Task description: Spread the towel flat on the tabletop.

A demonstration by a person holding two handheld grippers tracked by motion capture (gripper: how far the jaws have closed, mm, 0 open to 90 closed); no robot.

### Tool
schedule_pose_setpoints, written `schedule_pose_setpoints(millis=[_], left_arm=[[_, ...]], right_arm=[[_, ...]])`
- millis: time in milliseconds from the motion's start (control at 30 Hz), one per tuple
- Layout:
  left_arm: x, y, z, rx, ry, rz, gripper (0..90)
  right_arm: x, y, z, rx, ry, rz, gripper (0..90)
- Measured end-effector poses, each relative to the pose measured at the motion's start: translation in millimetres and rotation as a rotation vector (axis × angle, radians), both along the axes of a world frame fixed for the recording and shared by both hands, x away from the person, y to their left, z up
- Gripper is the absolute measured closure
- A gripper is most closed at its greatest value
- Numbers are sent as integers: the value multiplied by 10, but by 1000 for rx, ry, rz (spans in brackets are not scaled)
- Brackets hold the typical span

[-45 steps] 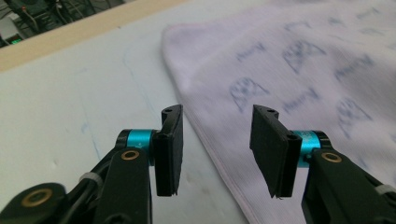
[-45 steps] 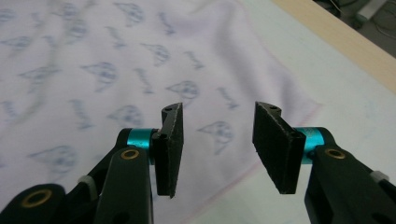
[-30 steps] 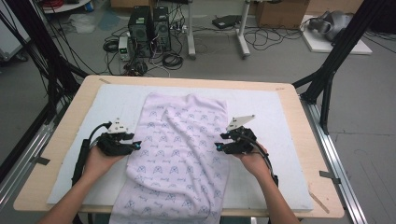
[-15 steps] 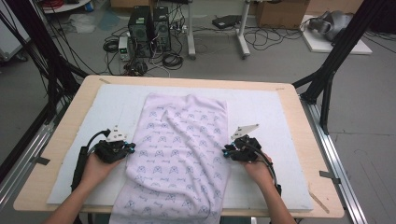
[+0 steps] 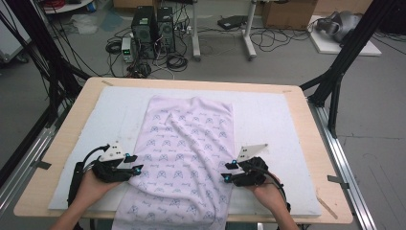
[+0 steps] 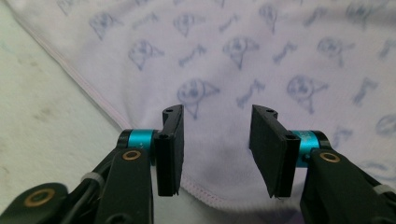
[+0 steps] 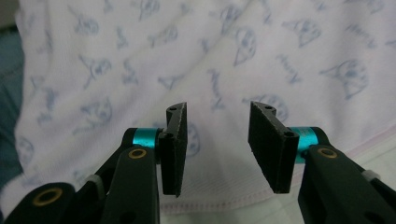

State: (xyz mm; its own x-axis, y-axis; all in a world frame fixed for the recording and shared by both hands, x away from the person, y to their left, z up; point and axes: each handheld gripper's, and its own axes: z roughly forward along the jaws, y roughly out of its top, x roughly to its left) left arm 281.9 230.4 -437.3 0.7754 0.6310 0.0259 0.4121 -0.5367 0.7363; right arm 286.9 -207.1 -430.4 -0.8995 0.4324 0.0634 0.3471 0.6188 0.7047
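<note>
— While the purple cloth (image 5: 184,158) lies flat on the white mat (image 5: 268,115) on the counter (image 5: 306,143), what are the two hands doing?
— Each one holds a gripper at a side edge. The left gripper (image 5: 136,168) and right gripper (image 5: 225,178) have just been opening, and nothing is pinched between the jaws.
— Where does the cloth end?
— It hangs over the near edge.

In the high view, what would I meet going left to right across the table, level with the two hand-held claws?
Bare wooden table edge → white mat → left claw → lilac printed cloth → right claw → white mat again → wooden table edge.
</note>
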Motion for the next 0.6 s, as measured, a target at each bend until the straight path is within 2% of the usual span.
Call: schedule_pose_setpoints(millis=[33, 67, 100, 133, 167, 200, 267, 400, 500, 533, 567, 600], left_arm=[[5, -8, -40, 9, 6, -14, 645], [0, 0, -45, -5, -7, -18, 686], [1, -1, -43, -11, -2, -18, 810], [7, -7, -43, -13, 0, -16, 858], [12, -9, -41, -16, -2, -9, 874], [16, -1, -31, -7, -15, -3, 877], [19, 28, -4, -18, -35, 24, 879], [51, 109, 37, -34, -49, 70, 881], [65, 126, 13, -37, -35, 83, 870], [57, 125, 13, -36, -37, 90, 841], [53, 135, 24, -41, -39, 96, 753], [43, 154, 49, -53, -44, 96, 718]], right_arm=[[-12, 20, -40, -29, 3, 4, 599], [-17, 38, -84, -44, 10, 15, 633], [-33, 35, -98, -24, -5, 12, 786], [-29, 32, -102, -13, 3, 29, 863], [-20, 43, -102, -10, 11, 43, 876], [-7, 57, -86, -17, 11, 45, 880], [15, 86, -15, -14, 1, 44, 882], [103, 222, 121, -8, -20, 60, 883], [169, 384, 95, -64, -22, 69, 881], [188, 425, 55, -87, -12, 70, 880], [202, 452, 12, -111, -3, 70, 871], [214, 443, -7, -90, 4, 67, 852]])
